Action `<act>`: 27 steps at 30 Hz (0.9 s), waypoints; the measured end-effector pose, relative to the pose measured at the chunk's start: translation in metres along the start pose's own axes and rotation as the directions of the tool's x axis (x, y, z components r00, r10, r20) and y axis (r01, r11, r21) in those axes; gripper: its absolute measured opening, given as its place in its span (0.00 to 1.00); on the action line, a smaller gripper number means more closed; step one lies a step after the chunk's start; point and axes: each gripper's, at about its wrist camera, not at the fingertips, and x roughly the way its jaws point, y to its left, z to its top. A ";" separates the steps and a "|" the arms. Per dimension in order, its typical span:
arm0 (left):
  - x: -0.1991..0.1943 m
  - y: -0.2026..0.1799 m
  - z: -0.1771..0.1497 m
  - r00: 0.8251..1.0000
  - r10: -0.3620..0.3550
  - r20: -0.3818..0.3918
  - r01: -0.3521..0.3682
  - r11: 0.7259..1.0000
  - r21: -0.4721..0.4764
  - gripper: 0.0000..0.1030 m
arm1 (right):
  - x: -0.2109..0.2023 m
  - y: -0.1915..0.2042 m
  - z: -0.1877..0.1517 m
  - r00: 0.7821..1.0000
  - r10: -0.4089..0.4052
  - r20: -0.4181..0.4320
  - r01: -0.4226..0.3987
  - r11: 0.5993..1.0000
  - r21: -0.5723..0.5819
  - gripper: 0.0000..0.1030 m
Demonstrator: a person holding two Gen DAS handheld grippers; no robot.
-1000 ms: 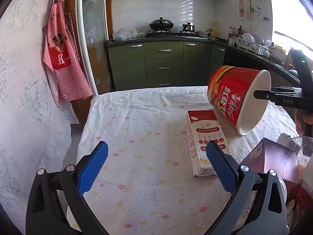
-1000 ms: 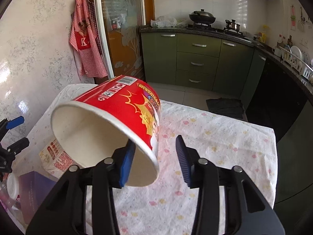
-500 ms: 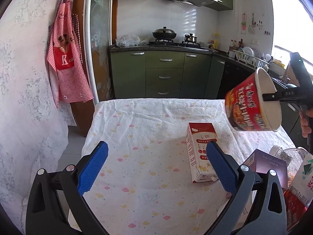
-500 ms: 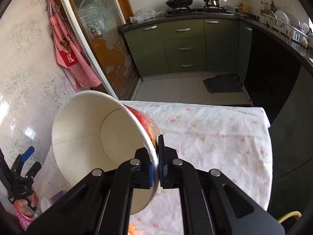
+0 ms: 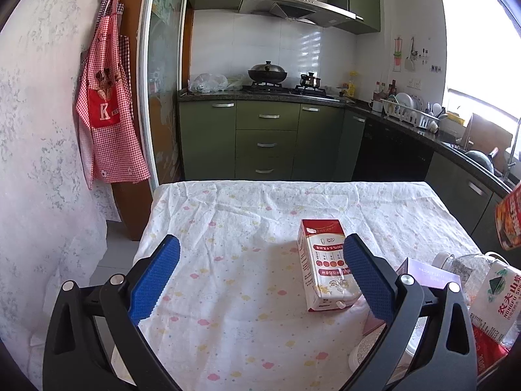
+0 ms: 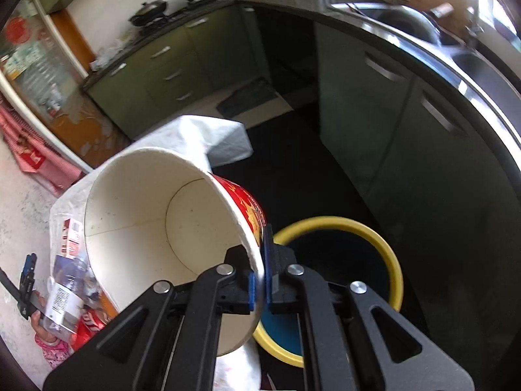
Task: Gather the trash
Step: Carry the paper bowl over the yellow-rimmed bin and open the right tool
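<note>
My right gripper (image 6: pixel 259 282) is shut on the rim of a big red noodle cup (image 6: pixel 156 215) with a white inside, held tilted in the air beside the table, next to a yellow-rimmed bin (image 6: pixel 384 247) on the dark floor. An edge of the cup (image 5: pixel 509 221) shows at the right in the left wrist view. My left gripper (image 5: pixel 260 280) is open and empty above the table, with a red-and-white milk carton (image 5: pixel 320 267) lying close to its right finger. A purple box (image 5: pixel 429 273), a plastic bottle (image 5: pixel 498 296) and a jar (image 5: pixel 462 264) lie at the table's right.
The table wears a white dotted cloth (image 5: pixel 244 228). Green kitchen cabinets (image 5: pixel 267 143) stand behind it, a red checked apron (image 5: pixel 107 114) hangs on the left wall, and a dark counter with a sink (image 6: pixel 407 22) runs along the right.
My right gripper has carried the noodle cup off the table to the right, over toward the yellow bin. My left gripper has risen and stayed open.
</note>
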 end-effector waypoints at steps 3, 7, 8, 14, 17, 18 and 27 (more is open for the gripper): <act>0.000 0.000 -0.001 1.000 0.002 0.008 -0.002 1.000 -0.001 0.96 | 0.026 -0.049 -0.018 0.995 -0.052 -0.082 0.058 0.996 0.074 0.04; 0.002 -0.002 -0.003 1.000 0.007 0.009 -0.007 1.000 0.008 0.96 | 0.070 -0.089 -0.036 0.982 -0.063 -0.180 0.089 0.986 0.138 0.04; 0.003 -0.003 -0.003 1.000 0.008 0.008 -0.008 1.000 0.011 0.96 | 0.080 -0.095 -0.039 0.978 -0.064 -0.199 0.094 0.985 0.147 0.04; 0.008 -0.006 -0.005 1.000 0.008 -0.006 -0.008 1.000 0.017 0.96 | 0.117 -0.117 -0.045 0.963 -0.075 -0.260 0.127 0.974 0.188 0.28; 0.011 -0.007 -0.006 1.000 0.011 -0.012 -0.011 1.000 0.024 0.96 | 0.115 -0.118 -0.045 0.966 -0.090 -0.244 0.139 0.972 0.191 0.40; 0.011 -0.008 -0.006 1.000 0.009 -0.013 -0.009 1.000 0.026 0.96 | 0.114 -0.117 -0.046 0.969 -0.079 -0.235 0.126 0.973 0.193 0.40; 0.004 -0.016 -0.006 0.999 -0.031 -0.008 0.031 0.999 0.038 0.96 | 0.073 -0.068 -0.072 0.990 0.018 -0.138 -0.003 0.994 0.108 0.40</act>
